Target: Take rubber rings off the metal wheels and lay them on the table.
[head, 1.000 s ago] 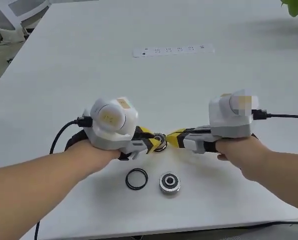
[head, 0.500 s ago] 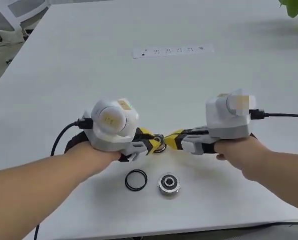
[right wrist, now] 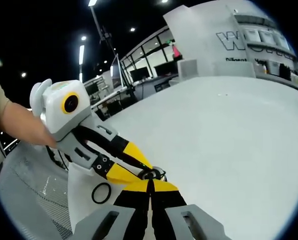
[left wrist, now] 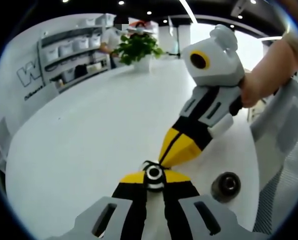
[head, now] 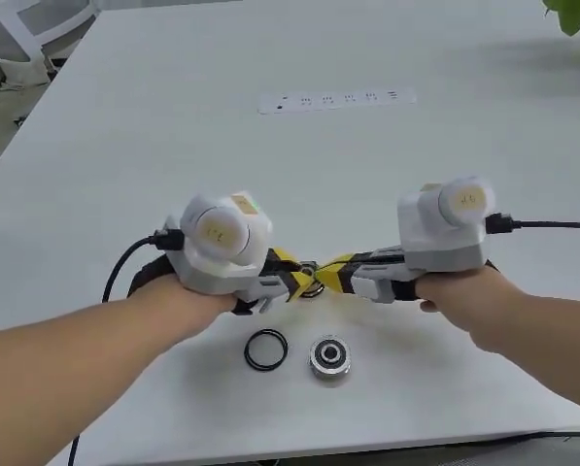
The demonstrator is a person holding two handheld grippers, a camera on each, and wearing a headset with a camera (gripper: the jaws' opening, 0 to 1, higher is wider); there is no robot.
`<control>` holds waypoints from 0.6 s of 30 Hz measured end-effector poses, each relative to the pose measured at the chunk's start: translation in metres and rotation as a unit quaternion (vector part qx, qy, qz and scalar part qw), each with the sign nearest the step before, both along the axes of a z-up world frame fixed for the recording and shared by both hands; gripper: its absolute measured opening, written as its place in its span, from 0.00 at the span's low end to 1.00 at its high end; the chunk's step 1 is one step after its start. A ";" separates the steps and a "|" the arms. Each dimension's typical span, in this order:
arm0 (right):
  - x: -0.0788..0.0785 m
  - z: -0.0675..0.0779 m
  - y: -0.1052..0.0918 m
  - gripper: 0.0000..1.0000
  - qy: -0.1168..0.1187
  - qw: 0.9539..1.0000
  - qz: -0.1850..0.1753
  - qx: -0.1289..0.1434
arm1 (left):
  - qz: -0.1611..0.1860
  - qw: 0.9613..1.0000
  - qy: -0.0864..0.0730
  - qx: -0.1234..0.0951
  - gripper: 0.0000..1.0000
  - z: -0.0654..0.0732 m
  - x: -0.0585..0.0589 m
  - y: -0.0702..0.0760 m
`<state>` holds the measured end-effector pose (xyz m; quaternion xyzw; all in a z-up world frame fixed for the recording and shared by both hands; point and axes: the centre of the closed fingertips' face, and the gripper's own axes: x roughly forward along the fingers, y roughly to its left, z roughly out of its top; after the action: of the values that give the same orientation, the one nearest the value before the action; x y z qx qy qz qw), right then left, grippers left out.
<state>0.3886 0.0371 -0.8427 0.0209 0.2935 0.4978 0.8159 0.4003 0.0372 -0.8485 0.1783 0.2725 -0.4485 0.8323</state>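
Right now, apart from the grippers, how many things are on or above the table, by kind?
Metal wheels: 2, lying wheel and held wheel
Loose rubber ring: 1
Power strip: 1
Potted plant: 1
Total: 5

Jaw tips hide most of the held wheel (head: 311, 277); plant (head: 573, 12) cut off.

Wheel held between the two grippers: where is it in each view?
Head view: held wheel, centre, between left gripper and right gripper.
Left gripper view: bottom centre, in its own jaws.
Right gripper view: bottom centre, at its jaw ends.
Shared landmark: both grippers' yellow jaws meeting at it.
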 end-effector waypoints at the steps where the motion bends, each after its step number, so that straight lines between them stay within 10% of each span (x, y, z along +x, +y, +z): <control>1: 0.000 0.001 0.000 0.00 0.002 1.000 0.000 0.003 | 0.000 1.000 0.000 0.000 0.11 0.000 0.000 0.000; 18: -0.006 0.011 0.004 0.00 0.009 0.999 0.011 0.030 | -0.002 1.000 0.000 -0.003 0.11 0.000 -0.001 -0.001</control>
<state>0.3825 0.0408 -0.8313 0.0469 0.2861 0.5147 0.8068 0.3992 0.0362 -0.8484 0.1766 0.2708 -0.4506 0.8321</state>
